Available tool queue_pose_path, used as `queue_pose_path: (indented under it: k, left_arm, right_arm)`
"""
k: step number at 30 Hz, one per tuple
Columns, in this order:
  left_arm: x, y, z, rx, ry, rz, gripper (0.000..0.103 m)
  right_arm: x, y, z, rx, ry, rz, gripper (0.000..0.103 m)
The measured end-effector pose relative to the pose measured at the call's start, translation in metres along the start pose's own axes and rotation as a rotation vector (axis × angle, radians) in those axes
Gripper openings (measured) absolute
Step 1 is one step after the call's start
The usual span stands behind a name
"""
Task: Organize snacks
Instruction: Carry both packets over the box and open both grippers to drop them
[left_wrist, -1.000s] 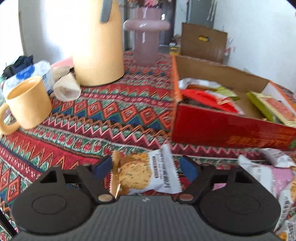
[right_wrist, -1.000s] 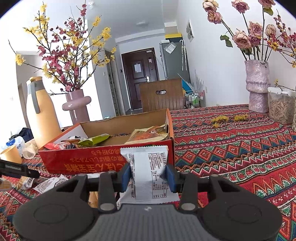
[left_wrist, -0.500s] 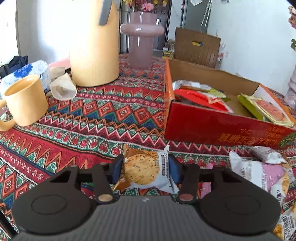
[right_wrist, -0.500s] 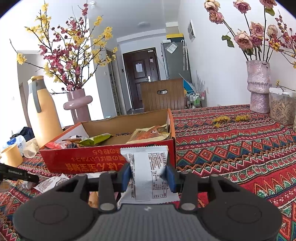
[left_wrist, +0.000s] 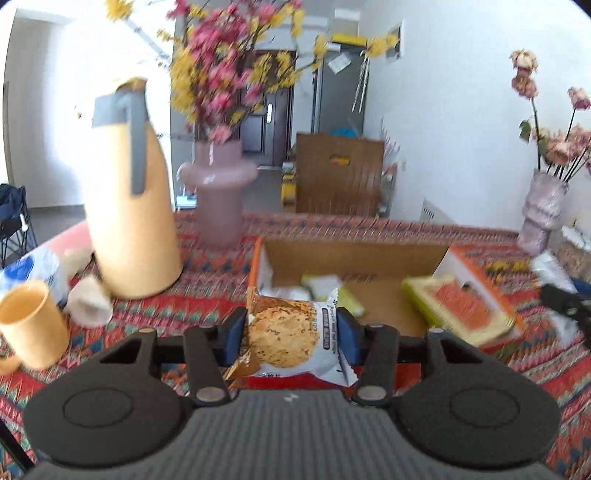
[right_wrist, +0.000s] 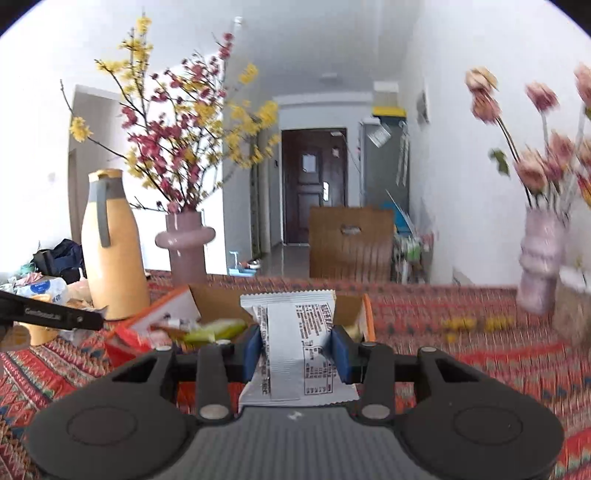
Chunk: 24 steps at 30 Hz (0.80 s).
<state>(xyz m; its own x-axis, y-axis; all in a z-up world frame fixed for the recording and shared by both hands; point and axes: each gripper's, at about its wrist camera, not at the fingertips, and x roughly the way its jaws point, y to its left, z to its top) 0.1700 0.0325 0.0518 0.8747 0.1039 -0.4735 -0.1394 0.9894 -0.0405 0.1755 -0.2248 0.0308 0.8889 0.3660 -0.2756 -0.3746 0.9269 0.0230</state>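
My left gripper (left_wrist: 291, 334) is shut on a cookie packet (left_wrist: 284, 334) with a biscuit pictured on its front, held up in front of the open red cardboard box (left_wrist: 354, 254). Several snack packs lie in that box, among them an orange-and-yellow one (left_wrist: 461, 310). My right gripper (right_wrist: 295, 349) is shut on a white snack packet (right_wrist: 295, 343), its printed back facing me, lifted before the same box (right_wrist: 173, 306). The right gripper's tip (left_wrist: 565, 301) shows at the right edge of the left wrist view, and the left gripper's finger (right_wrist: 51, 317) at the left edge of the right wrist view.
On the patterned cloth (left_wrist: 218, 306) stand a tall yellow flask (left_wrist: 129, 221), a pink vase with blossoms (left_wrist: 218, 192), a yellow mug (left_wrist: 29, 328) and crumpled wrappers (left_wrist: 88, 299). Another vase with dried roses (right_wrist: 539, 258) is far right. A wooden chair (right_wrist: 351, 243) stands behind the table.
My left gripper closed on the cookie packet and lifted it off the cloth toward the box. My right gripper rose with its white packet, and both views now look over the box's rim.
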Motion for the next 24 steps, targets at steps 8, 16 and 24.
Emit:
queue_pose_path:
  k: [8, 16, 24]
  left_arm:
    - [0.032, -0.019, 0.027, -0.022, -0.036, 0.003, 0.052]
    - [0.073, -0.003, 0.007, -0.097, -0.034, 0.050, 0.052]
    - [0.082, -0.002, -0.001, -0.080, -0.007, 0.029, 0.057]
  right_arm:
    - [0.065, 0.015, 0.034, 0.008, 0.064, 0.019, 0.040]
    - [0.121, 0.013, 0.013, 0.097, 0.116, -0.003, 0.040]
    - [0.131, 0.020, -0.006, 0.076, 0.128, -0.005, 0.040]
